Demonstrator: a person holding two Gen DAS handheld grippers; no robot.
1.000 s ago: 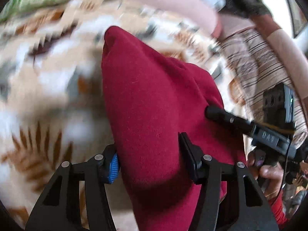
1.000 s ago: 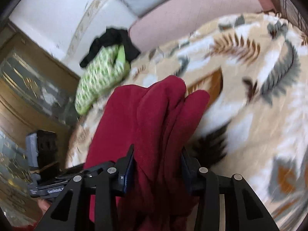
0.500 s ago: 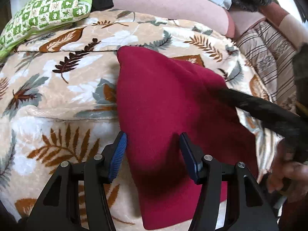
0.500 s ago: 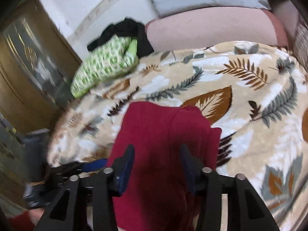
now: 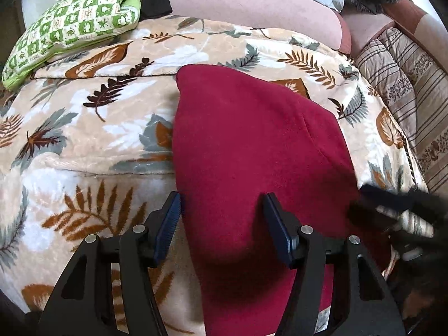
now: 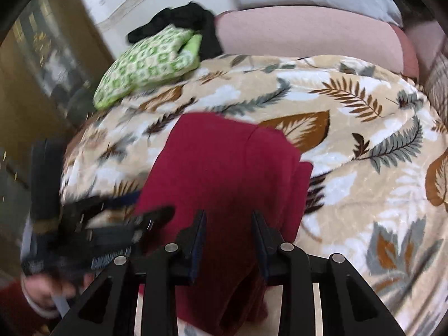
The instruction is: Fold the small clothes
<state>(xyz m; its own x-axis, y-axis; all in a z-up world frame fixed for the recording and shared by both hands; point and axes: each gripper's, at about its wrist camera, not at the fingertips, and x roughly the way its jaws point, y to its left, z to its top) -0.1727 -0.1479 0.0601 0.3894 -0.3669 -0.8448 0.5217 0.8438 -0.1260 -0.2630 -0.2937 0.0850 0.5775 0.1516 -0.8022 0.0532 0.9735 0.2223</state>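
Maroon fleece garment (image 5: 246, 151), folded into a long soft wedge, lies on the leaf-patterned beige blanket (image 5: 84, 128) that covers the bed, and every place below is given from it. Nearest, at its near end, the left tongs (image 5: 221, 224) straddle the garment's left edge with jaws standing fairly wide and opening; cloth lies between them, but the blue pads (image 5: 168, 224) show no pinch on it. The right tongs (image 6: 228, 235) hover over the same near end toward the garment's right side, jaws narrower and closing, red cloth below them and no grip visible. Seen from the left wrist they are a dark blur at the garment's near right edge. The garment's long axis runs straight away from both tongs, tapering to a rounded tip at the far end. I judge both hands about equally near, so the next fold would likely carry the near end toward that tip. Beyond the tip, far left, sits a green-and-white checked pillow (image 5: 70, 30), with a pink bolster (image 5: 252, 8) behind.
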